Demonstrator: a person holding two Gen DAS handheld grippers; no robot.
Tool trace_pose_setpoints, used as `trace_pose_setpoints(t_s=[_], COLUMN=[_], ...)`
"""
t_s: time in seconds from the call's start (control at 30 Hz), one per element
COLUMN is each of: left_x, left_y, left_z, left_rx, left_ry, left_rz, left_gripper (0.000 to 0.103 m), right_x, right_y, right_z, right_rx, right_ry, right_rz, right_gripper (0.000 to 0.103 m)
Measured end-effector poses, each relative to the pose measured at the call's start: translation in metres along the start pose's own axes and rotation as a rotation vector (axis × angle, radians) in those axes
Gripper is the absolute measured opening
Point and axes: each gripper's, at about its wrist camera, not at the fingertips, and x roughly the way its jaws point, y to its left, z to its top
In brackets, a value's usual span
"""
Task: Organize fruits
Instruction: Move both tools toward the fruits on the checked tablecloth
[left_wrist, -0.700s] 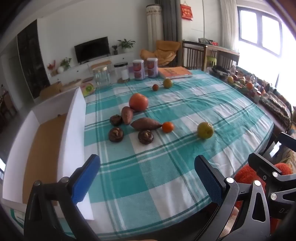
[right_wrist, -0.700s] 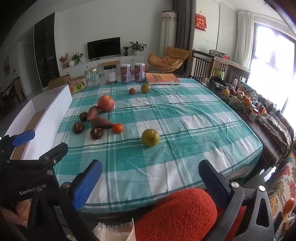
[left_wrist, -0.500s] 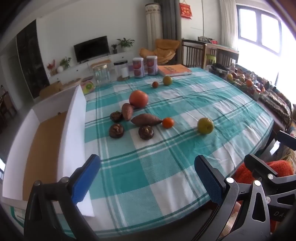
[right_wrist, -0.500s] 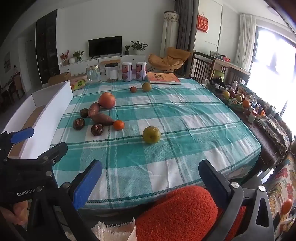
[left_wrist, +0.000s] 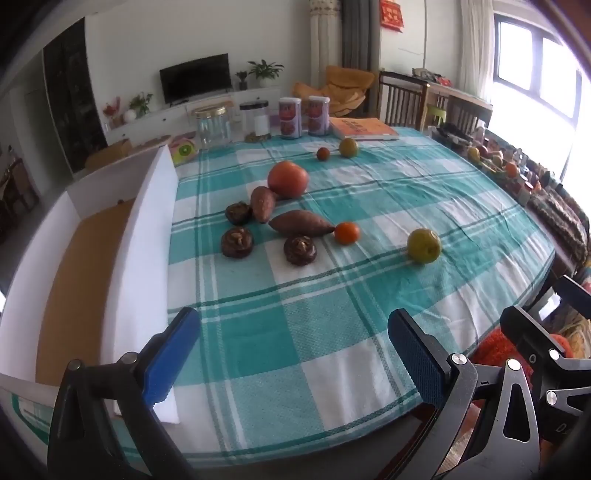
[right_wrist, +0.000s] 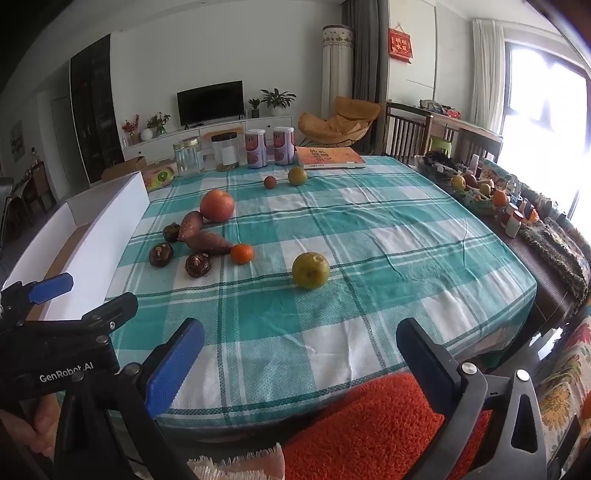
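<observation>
On the teal checked tablecloth (left_wrist: 332, 332) lie a big red-orange fruit (left_wrist: 287, 179), two sweet potatoes (left_wrist: 301, 223), three dark brown mangosteens (left_wrist: 300, 250), a small orange (left_wrist: 347, 233) and a yellow-green fruit (left_wrist: 424, 246). A small dark fruit (left_wrist: 323, 153) and a green one (left_wrist: 348, 147) lie farther back. A white open box (left_wrist: 147, 236) stands at the table's left edge. My left gripper (left_wrist: 291, 354) is open and empty over the near edge. My right gripper (right_wrist: 299, 362) is open and empty; the yellow-green fruit (right_wrist: 310, 270) lies ahead of it.
Jars (left_wrist: 213, 125), two cans (left_wrist: 303, 117) and an orange book (left_wrist: 364, 129) stand along the far edge. A fruit basket (right_wrist: 476, 192) and small bottles sit at the right side. An orange-red cushion (right_wrist: 369, 424) lies below the near edge.
Both grippers have moved forward a little toward the table, so the fruits look slightly nearer. Both stay open and the fruits have not moved.
</observation>
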Motion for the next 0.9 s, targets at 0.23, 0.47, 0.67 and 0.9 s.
trace_pose_setpoints(t_s=[0.23,0.47,0.67,0.9], left_x=[-0.009,0.009,0.043,0.079], left_y=[0.000,-0.005,0.014,0.010], left_z=[0.013,0.007,-0.026,-0.027], left_rx=[-0.004,-0.027,-0.095,-0.096], left_ry=[-0.013,0.015,0.127,0.083], left_rz=[-0.031,-0.019,0.003,0.066], left_gripper=[0.102,0.102,0.102,0.102], right_x=[-0.017,-0.007,0.034,0.030], right_y=[0.003,-0.023,-0.032,-0.008], right_z=[0.036,0.038,-0.010,-0.023], right_rx=[-0.386,-0.236,0.099,0.020], right_ry=[0.199,0.104,-0.007,-0.116], right_rz=[-0.121,-0.004,0.096,0.041], right_gripper=[0.103,0.103,0.103,0.103])
